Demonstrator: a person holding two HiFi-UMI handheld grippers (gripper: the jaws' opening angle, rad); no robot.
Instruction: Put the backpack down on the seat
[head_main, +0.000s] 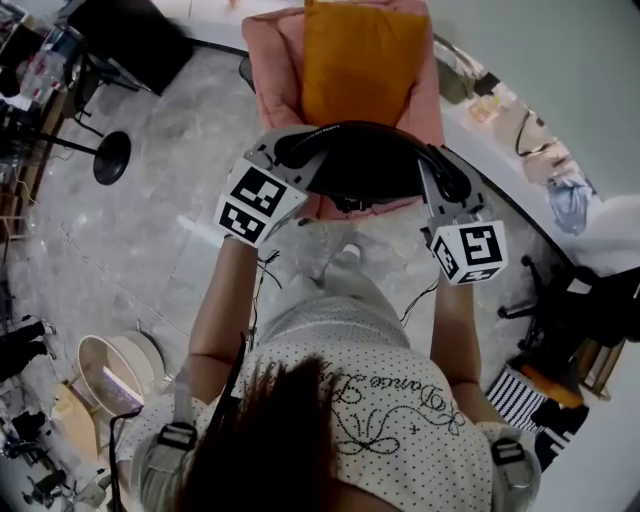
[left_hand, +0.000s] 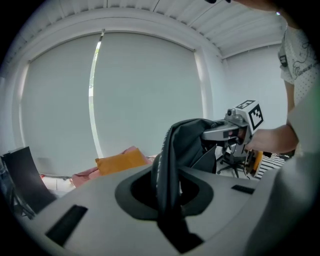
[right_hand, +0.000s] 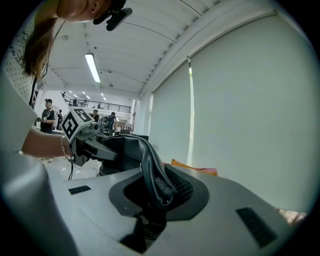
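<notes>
Left gripper (head_main: 290, 152) is pinching the backpack (head_main: 365, 165) by its fabric, jaws nearly together on it. Right gripper (head_main: 440, 168) is gripping a strap the same way. Backpack is hanging between them in the air, just short of the pink seat (head_main: 272, 60) and its orange cushion (head_main: 360, 60). Step looks like carry-to-seat, not yet set down. Next move calls for getting it over the seat, lowering, then letting go with both.

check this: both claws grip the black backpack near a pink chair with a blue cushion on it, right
No, the cushion is orange, not blue; the head view shows it. The rest stands: the left claw and right claw both grip the black backpack near the pink chair.
</notes>
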